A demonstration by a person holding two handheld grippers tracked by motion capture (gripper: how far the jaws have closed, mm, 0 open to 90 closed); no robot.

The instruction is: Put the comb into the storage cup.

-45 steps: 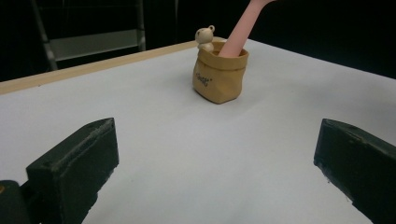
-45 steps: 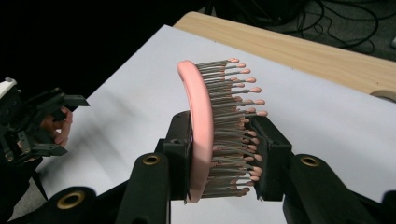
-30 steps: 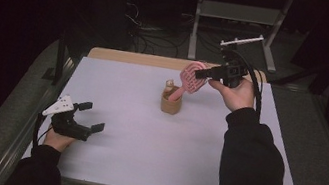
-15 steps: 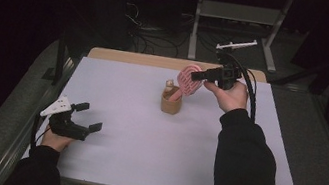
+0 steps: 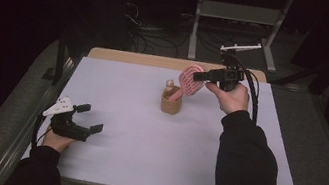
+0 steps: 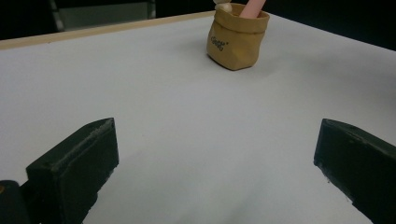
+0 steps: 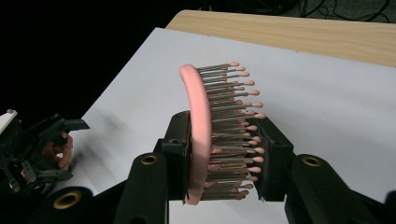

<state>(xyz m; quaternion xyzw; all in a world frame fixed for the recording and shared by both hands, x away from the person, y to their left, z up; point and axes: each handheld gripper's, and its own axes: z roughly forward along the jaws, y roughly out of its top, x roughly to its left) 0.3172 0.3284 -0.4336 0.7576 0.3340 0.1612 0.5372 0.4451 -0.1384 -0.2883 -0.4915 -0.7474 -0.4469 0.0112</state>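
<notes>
So the right gripper (image 5: 201, 76) is held up over the far side of the table (image 5: 129, 168), pointing left across it, with the person's right hand (image 5: 231, 94) wrapped around its body and the sleeve running back toward the near edge. Its jaws are clamped on a pink hairbrush (image 7: 201, 135), one jaw on the back of the head and the other against the bristles, and the brush's handle angles down from the jaws into the little tan pouch (image 5: 171, 102) sitting just below and beside them. Something pale pokes out of that pouch too, can't tell what. The left gripper (image 5: 88, 118) sits low over the near left part of the table, well apart from the pouch, jaws spread wide with nothing but bare tabletop between them; the left gripper view shows the pouch off ahead of those jaws with a clear path to it. Compared with a second ago, the brush looks a bit lower with its handle deeper in the pouch, and the left gripper hasn't really budged.
</notes>
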